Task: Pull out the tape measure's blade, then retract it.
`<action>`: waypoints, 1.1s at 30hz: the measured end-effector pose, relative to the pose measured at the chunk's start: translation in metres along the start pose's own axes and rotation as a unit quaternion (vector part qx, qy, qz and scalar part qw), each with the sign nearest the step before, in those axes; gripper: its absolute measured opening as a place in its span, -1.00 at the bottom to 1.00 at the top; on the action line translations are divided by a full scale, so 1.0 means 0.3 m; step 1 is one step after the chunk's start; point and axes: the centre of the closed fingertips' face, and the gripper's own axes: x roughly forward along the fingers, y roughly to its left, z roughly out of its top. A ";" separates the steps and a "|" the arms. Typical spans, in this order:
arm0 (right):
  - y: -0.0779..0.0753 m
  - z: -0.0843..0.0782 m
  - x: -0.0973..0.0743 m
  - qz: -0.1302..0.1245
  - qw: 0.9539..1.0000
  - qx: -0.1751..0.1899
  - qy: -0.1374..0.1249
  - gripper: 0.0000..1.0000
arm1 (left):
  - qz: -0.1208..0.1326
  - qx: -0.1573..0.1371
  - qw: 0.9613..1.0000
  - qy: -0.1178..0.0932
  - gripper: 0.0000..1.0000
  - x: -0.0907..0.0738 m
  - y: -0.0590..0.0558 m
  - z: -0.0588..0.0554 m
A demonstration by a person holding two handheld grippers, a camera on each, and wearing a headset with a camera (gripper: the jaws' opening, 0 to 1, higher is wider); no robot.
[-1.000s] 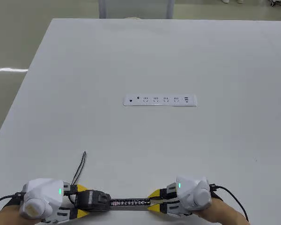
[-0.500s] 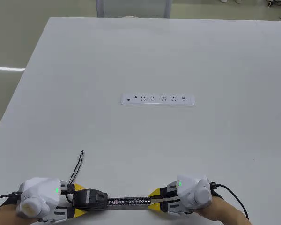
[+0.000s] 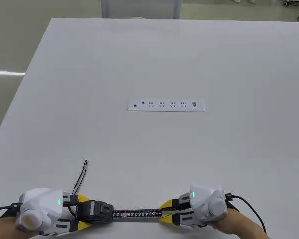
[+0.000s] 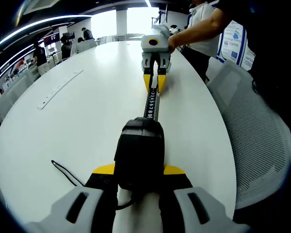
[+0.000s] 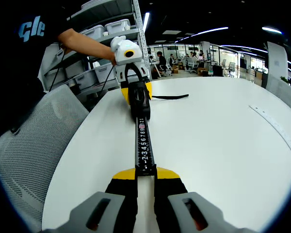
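Note:
A black tape measure case (image 3: 93, 211) (image 4: 139, 151) (image 5: 139, 97) lies near the front edge of the white table, and my left gripper (image 3: 80, 212) (image 4: 138, 180) is shut on it. Its black blade (image 3: 137, 214) (image 4: 152, 104) (image 5: 143, 144), printed with white numbers, runs out to the right. My right gripper (image 3: 165, 213) (image 5: 145, 178) is shut on the blade's end. The right gripper also shows far along the blade in the left gripper view (image 4: 155, 82). A thin black wrist cord (image 3: 80, 178) (image 5: 170, 96) trails from the case across the table.
A white power strip (image 3: 165, 105) (image 5: 275, 125) lies flat in the middle of the white table (image 3: 154, 64). A grey mesh chair (image 4: 262, 141) (image 5: 36, 136) stands at the near table edge. A person's arms hold both grippers.
The blade shows slightly longer between the grippers than a second ago; the case sits a little further left. The head camera shifted a little.

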 end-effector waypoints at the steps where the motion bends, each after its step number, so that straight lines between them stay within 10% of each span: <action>1: -0.001 -0.002 -0.003 0.000 1.000 0.001 -0.001 -0.81 | 0.000 0.000 1.000 0.000 -0.43 0.000 0.000 0.000; 33: -0.004 -0.051 -0.063 -0.006 1.000 0.007 0.005 -0.81 | -0.002 0.000 1.000 0.001 -0.43 0.003 -0.002 -0.002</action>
